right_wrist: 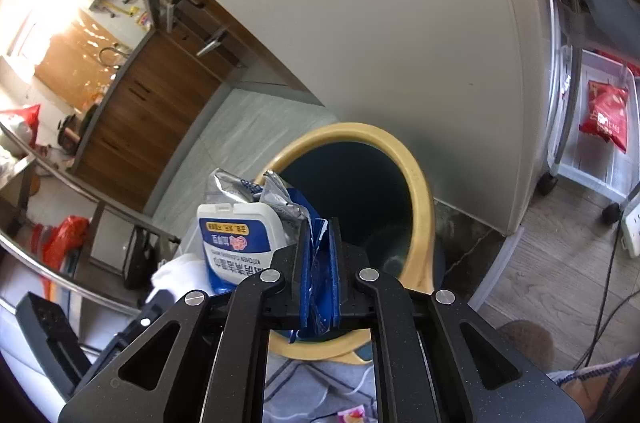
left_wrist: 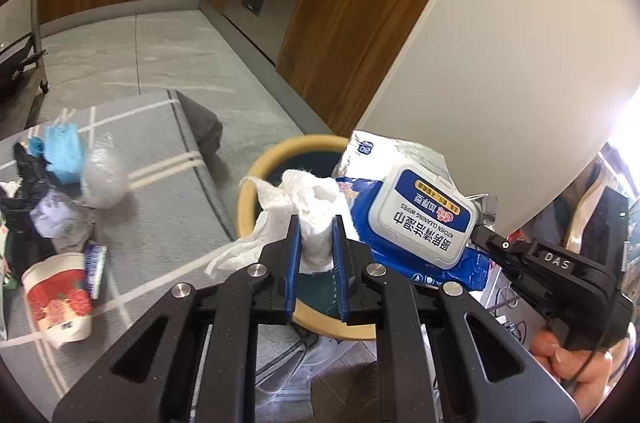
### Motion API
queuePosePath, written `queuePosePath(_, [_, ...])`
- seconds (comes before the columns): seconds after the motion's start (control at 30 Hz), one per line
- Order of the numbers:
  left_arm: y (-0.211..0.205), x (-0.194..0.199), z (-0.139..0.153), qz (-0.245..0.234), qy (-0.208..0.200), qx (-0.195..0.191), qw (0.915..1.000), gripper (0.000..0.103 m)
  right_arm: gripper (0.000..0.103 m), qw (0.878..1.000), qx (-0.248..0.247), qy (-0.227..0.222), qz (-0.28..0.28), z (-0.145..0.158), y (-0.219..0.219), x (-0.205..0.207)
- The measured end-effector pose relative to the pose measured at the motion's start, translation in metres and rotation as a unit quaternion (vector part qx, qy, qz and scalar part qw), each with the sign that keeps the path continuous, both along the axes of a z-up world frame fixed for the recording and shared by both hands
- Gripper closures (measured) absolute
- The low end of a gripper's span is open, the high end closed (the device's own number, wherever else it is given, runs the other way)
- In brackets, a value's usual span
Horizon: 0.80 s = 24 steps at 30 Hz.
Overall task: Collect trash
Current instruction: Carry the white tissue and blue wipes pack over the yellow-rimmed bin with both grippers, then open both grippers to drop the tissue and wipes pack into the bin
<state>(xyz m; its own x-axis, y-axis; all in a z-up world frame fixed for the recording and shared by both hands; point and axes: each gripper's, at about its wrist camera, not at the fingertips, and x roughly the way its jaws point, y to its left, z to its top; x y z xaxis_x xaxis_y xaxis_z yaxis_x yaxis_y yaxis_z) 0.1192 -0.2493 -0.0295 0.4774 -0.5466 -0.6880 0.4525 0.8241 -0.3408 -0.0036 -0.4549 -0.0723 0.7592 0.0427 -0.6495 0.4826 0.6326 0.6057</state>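
Now over the bin, I hold both loads above its yellow rim. My left gripper is clamped tight on a crumpled white paper towel, its loose tail drooping to the left of the pads. My right gripper is pinched shut on the blue film edge of a kitchen wipes pack, whose white flip lid sits just beside the jaws; the dark mouth of the bin lies straight ahead in the right wrist view. I judge the towel weightless and soft, safe to grab anywhere, though it may cling to the pads on release. I judge the pack limp and slick, its stiff lid pulling it sideways, so the film seam is the better hold. More litter, a paper cup among it, waits on the grey mat at left.
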Motion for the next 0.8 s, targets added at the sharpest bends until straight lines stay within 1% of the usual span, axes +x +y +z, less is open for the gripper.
queuePosePath(0.17, [-0.021,0.008,-0.027,-0.014,0.022,0.034,0.9991,0.089,0.091,1.0,-0.007,0.017,-0.003,-0.007,0.0,0.003])
queuePosePath(0.27, [-0.027,0.011,-0.04,-0.018,0.04,0.039,0.9983,0.088,0.09,1.0,-0.013,0.027,-0.001,-0.011,0.001,0.005])
queuePosePath(0.37, [-0.029,0.014,-0.048,-0.018,0.053,0.038,0.9977,0.084,0.087,0.999,-0.013,0.04,0.004,-0.016,0.003,0.008])
queuePosePath(0.47, [-0.027,0.014,-0.048,-0.018,0.057,0.031,0.9977,0.071,0.084,0.999,-0.01,0.046,0.008,-0.018,0.002,0.01])
queuePosePath(0.5, [-0.025,0.013,-0.047,-0.015,0.055,0.03,0.9979,0.064,0.082,0.999,-0.008,0.047,0.011,-0.019,0.003,0.011])
queuePosePath(0.53, [-0.022,0.012,-0.045,-0.01,0.051,0.029,0.9982,0.061,0.081,0.999,-0.009,0.048,0.013,-0.019,0.003,0.011])
queuePosePath(0.67, [-0.007,0.009,-0.036,-0.001,0.041,0.02,0.999,0.057,0.079,0.999,-0.023,0.042,0.017,-0.014,0.006,0.012])
queuePosePath(0.73, [0.004,0.007,-0.03,0.006,0.034,0.012,0.9993,0.052,0.077,0.999,-0.028,0.039,0.023,-0.012,0.009,0.013])
queuePosePath(0.8, [0.014,0.005,-0.023,0.011,0.026,0.006,0.9996,0.051,0.072,0.998,-0.033,0.033,0.032,-0.009,0.013,0.015])
